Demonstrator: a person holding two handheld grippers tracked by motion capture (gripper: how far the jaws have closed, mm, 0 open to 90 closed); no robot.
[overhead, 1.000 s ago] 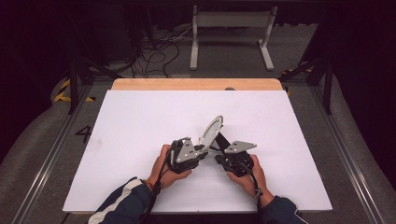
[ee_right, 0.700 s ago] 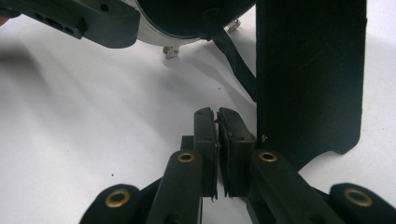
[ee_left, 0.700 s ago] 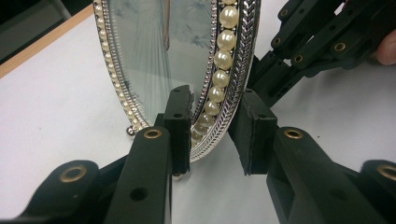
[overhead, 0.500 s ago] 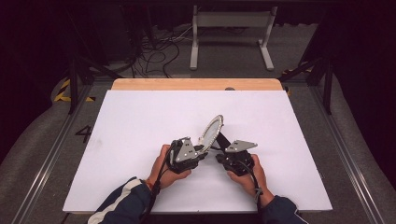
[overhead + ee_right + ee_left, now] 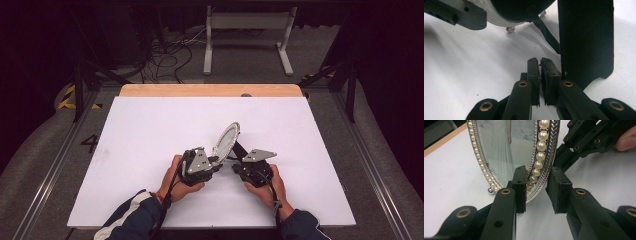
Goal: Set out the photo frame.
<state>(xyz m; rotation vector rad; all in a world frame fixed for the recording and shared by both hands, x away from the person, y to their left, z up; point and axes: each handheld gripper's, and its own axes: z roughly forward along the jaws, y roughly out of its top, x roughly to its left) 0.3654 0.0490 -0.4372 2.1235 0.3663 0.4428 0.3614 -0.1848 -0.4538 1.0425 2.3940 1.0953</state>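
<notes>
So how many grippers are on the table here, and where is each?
2. The left gripper is at the oval frame's lower edge; the right gripper is just right of it, beside the frame's black stand.

An oval picture frame (image 5: 226, 140) with a shiny silver rim and a row of white pearls (image 5: 539, 155) stands tilted on the white table (image 5: 150, 135). Its back is black.
</notes>
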